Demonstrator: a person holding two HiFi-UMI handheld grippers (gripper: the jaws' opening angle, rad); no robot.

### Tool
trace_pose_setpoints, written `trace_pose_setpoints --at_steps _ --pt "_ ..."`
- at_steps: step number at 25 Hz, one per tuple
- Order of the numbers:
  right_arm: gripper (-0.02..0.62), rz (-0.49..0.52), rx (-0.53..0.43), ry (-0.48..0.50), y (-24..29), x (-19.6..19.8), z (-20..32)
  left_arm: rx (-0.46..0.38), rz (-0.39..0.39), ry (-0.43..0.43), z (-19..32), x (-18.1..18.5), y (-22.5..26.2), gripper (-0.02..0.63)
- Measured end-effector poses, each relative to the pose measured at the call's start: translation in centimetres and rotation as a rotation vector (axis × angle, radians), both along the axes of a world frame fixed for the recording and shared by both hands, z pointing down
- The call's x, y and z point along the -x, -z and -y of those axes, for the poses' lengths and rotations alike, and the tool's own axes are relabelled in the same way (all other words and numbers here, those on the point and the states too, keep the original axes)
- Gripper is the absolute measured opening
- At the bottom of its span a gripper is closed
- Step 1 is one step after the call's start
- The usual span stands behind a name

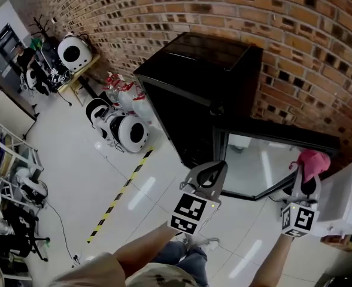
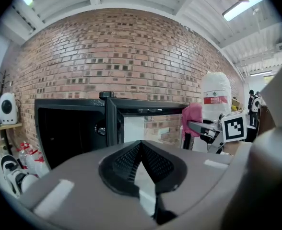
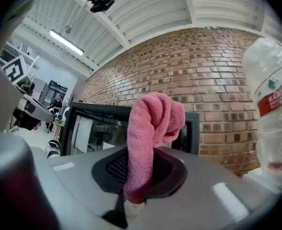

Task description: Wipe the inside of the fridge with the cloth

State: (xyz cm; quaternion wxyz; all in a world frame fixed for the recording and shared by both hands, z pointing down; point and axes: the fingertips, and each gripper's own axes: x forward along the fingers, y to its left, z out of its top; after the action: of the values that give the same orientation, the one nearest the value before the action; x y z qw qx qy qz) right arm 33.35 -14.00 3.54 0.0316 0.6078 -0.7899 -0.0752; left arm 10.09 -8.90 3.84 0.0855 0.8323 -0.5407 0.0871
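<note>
1. Pink cloth is pinched tight in the right gripper, with the loose bunch flopping over the jaws.
2. Left gripper is clenched on nothing.
3. Both hover in front of the fridge with its door open. Looks like the approach step, no wiping yet.
4. Next move, imo: carry the cloth through the opening and press it against an inner wall or shelf.
5. The fridge interior is just dark, so can't tell if anything's in there.
</note>
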Motion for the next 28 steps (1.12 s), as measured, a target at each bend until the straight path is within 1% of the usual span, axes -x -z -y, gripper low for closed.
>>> trace_pose_setpoints --at_steps 2,5,9,11,13,17,20,23,26,28 --pt "0.051 0.013 -0.021 0.030 0.5 3.0 -1.4 -0.018 -0.008 -0.001 -0.5 1.1 0.3 0.015" --pt "0.051 0.032 -0.042 0.097 0.9 8.6 -2.8 -0.042 -0.014 -0.002 -0.7 2.5 0.5 0.015" --pt "0.051 0.065 -0.005 0.159 -0.8 15.3 -3.7 -0.050 -0.007 -0.024 -0.6 3.4 -0.2 0.015" --pt "0.051 0.077 -0.022 0.195 -0.9 18.7 -4.1 -0.063 0.002 -0.041 -0.7 4.1 -0.4 0.015" --pt "0.051 0.060 -0.041 0.229 -1.4 22.0 -4.5 -0.067 -0.001 -0.052 -0.9 5.2 -0.7 0.015" --pt "0.051 0.020 0.012 0.249 -3.6 26.5 -4.9 -0.082 0.002 -0.069 -1.0 7.1 -1.5 0.015" --pt "0.051 0.018 0.035 0.253 -5.0 27.7 -4.8 -0.095 0.015 -0.080 -1.2 7.5 -2.3 0.015" --pt "0.051 0.003 0.067 0.239 -6.7 27.2 -4.4 -0.089 0.005 -0.089 -1.0 7.1 -3.0 0.015" --pt "0.051 0.031 0.081 0.232 -8.1 25.6 -3.9 -0.092 0.014 -0.081 -0.5 6.3 -3.3 0.015" --pt "0.051 0.061 0.077 0.213 -9.0 23.2 -3.4 -0.089 0.024 -0.080 -0.3 4.9 -3.9 0.015"
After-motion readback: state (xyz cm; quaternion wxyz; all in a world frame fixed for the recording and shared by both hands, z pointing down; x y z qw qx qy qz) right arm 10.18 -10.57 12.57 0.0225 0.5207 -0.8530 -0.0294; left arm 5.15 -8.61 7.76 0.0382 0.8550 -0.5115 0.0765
